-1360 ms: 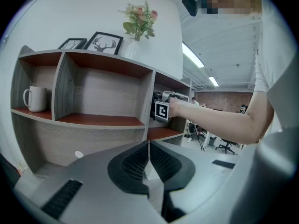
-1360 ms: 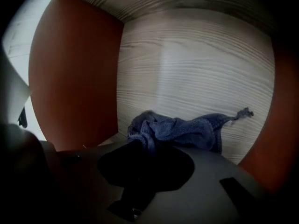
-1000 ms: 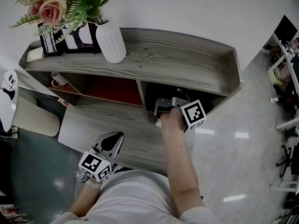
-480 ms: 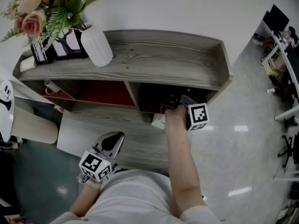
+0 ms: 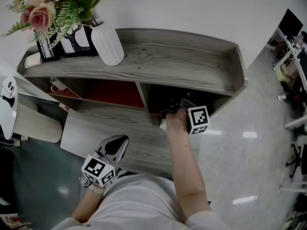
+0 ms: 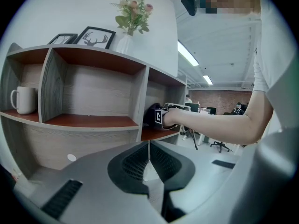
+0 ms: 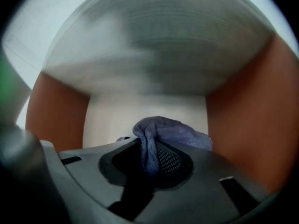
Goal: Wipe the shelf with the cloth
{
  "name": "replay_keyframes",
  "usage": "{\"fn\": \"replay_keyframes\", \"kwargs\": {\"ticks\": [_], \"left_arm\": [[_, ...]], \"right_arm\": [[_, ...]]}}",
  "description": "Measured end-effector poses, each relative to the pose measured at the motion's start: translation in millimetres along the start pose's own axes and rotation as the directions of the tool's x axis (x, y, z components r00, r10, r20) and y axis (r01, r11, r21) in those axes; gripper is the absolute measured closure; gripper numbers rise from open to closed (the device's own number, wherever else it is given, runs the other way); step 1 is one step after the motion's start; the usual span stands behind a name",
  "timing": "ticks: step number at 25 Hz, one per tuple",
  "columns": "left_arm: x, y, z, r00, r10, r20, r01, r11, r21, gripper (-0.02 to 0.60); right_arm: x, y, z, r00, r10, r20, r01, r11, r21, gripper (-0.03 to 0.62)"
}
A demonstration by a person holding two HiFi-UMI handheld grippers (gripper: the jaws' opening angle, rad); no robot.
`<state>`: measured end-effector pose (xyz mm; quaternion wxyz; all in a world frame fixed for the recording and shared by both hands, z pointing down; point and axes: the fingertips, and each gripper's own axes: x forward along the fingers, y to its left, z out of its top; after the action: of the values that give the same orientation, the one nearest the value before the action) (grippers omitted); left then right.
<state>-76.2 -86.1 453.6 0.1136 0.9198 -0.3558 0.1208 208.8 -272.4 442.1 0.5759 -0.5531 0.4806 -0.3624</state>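
The grey wooden shelf [image 5: 177, 61] has red-brown compartments under its top board. My right gripper [image 5: 178, 107] reaches into the lower right compartment, and its tips are hidden under the board. In the right gripper view it is shut on a blue-purple cloth [image 7: 170, 134], which bunches out ahead of the jaws against the compartment's pale back wall. The left gripper view shows that gripper [image 6: 161, 117] and the forearm inside the same compartment. My left gripper [image 5: 117, 143] hangs low in front of the shelf, shut with nothing in it [image 6: 148, 146].
A white vase [image 5: 109, 44] with flowers and two picture frames [image 5: 76, 37] stand on the top's left end. A white mug [image 6: 21, 100] sits in the far left compartment. A round white seat [image 5: 9, 99] is at the left, office floor at the right.
The right gripper shifted right with the cloth inside the compartment, then came back left. The left gripper has stayed put.
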Motion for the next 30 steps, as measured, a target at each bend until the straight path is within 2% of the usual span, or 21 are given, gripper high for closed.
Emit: {"fn": "replay_keyframes", "kwargs": {"ticks": [3, 7, 17, 21, 26, 30], "left_arm": [[-5.0, 4.0, -2.0, 1.000, 0.022, 0.000, -0.022, 1.000, -0.010, 0.563], [-12.5, 9.5, -5.8, 0.999, 0.052, 0.002, -0.052, 0.998, -0.027, 0.563], [-18.9, 10.7, -10.9, 0.997, 0.083, 0.006, -0.083, 0.996, -0.041, 0.563], [-18.1, 11.6, -10.5, 0.996, 0.086, 0.005, -0.085, 0.995, -0.043, 0.563], [-14.4, 11.0, -9.7, 0.997, 0.077, 0.000, -0.077, 0.996, -0.038, 0.563], [-10.0, 9.6, -7.9, 0.998, 0.060, 0.001, -0.060, 0.998, -0.031, 0.563]], "right_arm": [[1.9, 4.7, -37.5, 0.993, 0.005, -0.122, -0.010, 0.999, -0.033, 0.514], [2.8, 6.2, -82.8, 0.961, -0.011, -0.275, -0.011, 0.997, -0.079, 0.514], [0.6, -15.2, -130.7, 0.868, -0.094, -0.487, 0.020, 0.988, -0.156, 0.514], [-0.3, -21.4, -127.7, 0.872, -0.125, -0.473, 0.040, 0.982, -0.187, 0.514], [-1.5, -29.7, -113.1, 0.893, -0.146, -0.425, 0.092, 0.985, -0.146, 0.514], [-1.7, -34.6, -86.1, 0.918, -0.166, -0.360, 0.126, 0.983, -0.131, 0.514]]}}
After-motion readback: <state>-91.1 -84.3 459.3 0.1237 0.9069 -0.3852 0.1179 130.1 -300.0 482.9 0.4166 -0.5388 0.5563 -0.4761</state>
